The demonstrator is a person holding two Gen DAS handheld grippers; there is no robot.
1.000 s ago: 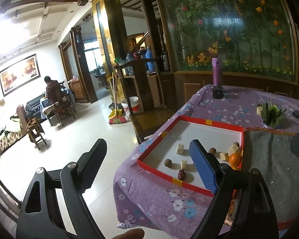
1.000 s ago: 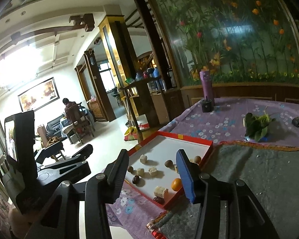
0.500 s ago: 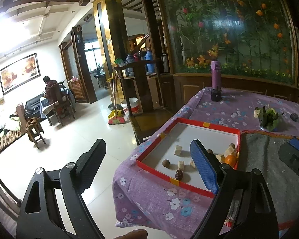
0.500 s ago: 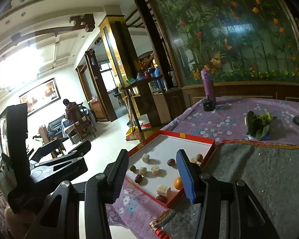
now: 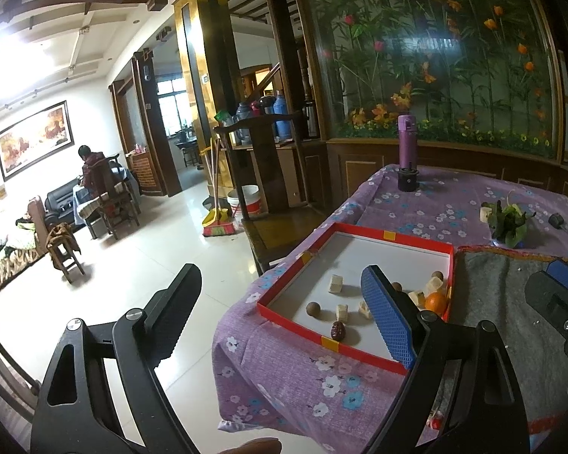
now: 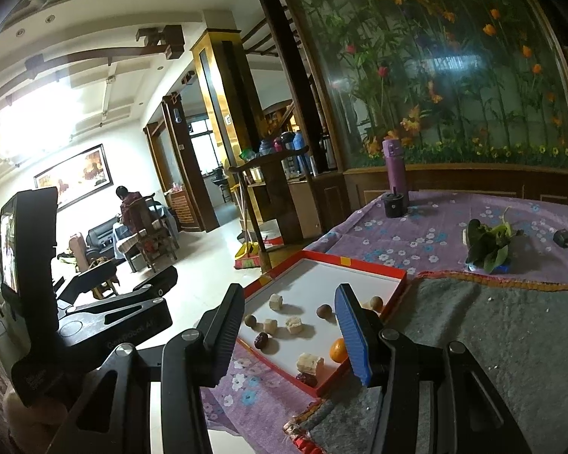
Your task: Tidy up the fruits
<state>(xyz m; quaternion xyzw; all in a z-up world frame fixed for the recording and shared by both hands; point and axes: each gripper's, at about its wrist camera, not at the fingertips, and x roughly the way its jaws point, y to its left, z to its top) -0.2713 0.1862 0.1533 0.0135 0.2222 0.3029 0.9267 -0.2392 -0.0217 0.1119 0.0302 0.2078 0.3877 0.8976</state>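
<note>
One purple flask behind tray

**Blown-out daylight at upper left, dark fisheye corners**

Both views were lit mainly from the upper left, where the ceiling burned out to pure white with no detail. The pale floor threw that light back as a soft sheen. The glass panel carried a pale reflection. Fruit in the red tray cast short, soft shadows onto its white base. Straight pillars and beams bowed strongly towards the edges, and the corners fell to black. Near parts of each hand-held gripper looked dark; the centre stayed fairly sharp.
</note>
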